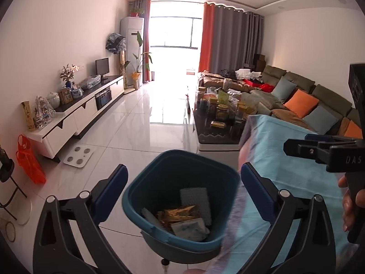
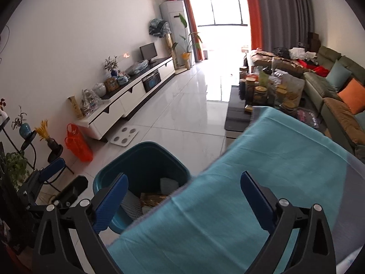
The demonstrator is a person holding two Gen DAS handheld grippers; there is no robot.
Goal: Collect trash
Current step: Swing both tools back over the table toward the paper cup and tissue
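- One dark teal plastic trash bin stands on the white tiled floor, just left of the bench under a light blue cloth.
- The left gripper is above the bin, jaws wide open, holding nothing.
- Inside the bin: about four pieces of trash; the exact count is unclear.
- The right gripper is open and empty over the bench edge, the bin to its left; I judge the left hand nearer.
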